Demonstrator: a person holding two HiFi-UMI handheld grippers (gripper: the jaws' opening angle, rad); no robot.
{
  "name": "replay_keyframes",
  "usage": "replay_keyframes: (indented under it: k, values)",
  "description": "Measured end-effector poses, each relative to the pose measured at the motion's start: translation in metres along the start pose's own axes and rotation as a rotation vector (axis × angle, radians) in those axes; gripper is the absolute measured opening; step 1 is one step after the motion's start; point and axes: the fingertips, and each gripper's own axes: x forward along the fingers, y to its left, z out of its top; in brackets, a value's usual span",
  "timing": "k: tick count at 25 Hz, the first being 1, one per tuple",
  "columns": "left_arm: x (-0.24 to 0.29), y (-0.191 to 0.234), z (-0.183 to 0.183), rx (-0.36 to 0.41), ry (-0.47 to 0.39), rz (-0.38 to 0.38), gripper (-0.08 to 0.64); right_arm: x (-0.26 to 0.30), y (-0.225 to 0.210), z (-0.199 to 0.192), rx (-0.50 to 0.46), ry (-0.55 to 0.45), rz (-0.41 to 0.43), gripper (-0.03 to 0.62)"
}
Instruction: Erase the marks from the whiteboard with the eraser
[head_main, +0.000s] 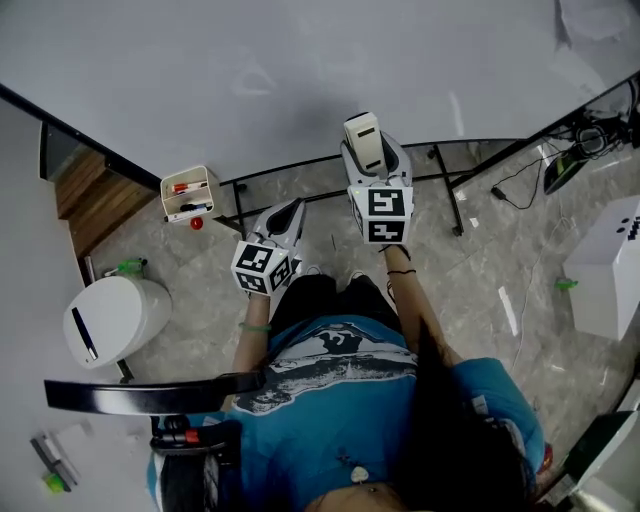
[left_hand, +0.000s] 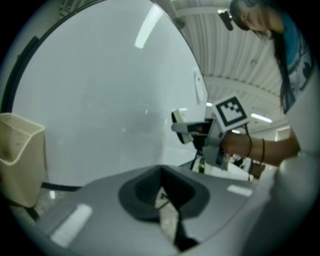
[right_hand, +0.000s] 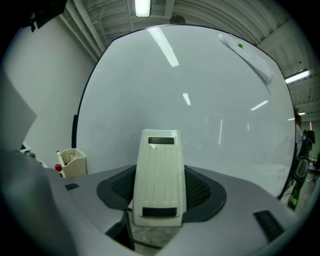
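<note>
The right claw (right_hand: 160, 200) is closed on a cream, oblong plastic eraser (right_hand: 160, 177), gripped at both long sides between the dark ribbed pads. The eraser points at the large white whiteboard (head_main: 300, 70); contact with the board surface cannot be confirmed. The left claw (left_hand: 165, 195) is drawn narrow with nothing between its jaws, positioned lower than and to the left of the right claw. A cream plastic marker holder (head_main: 188, 193) hangs at the whiteboard's lower left edge.
</note>
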Motion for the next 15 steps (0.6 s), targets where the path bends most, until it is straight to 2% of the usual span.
replay_keyframes:
  k: [5,8,12,15]
  values:
    - [0.002,-0.008,-0.011,-0.040,0.009,-0.031,0.002,-0.028,0.007,-0.061,0.107,0.113,0.043,0.264]
    - [0.005,-0.021,-0.016,-0.060,0.011,-0.049,0.002,-0.047,0.009,-0.084,0.108,0.147,0.078,0.264]
    - [0.009,-0.050,-0.018,-0.044,0.009,-0.071,0.002,-0.077,0.000,-0.109,0.118,0.188,0.093,0.264]
    - [0.005,-0.065,-0.020,-0.044,-0.005,-0.048,0.002,-0.103,-0.002,-0.125,0.143,0.214,0.123,0.264]
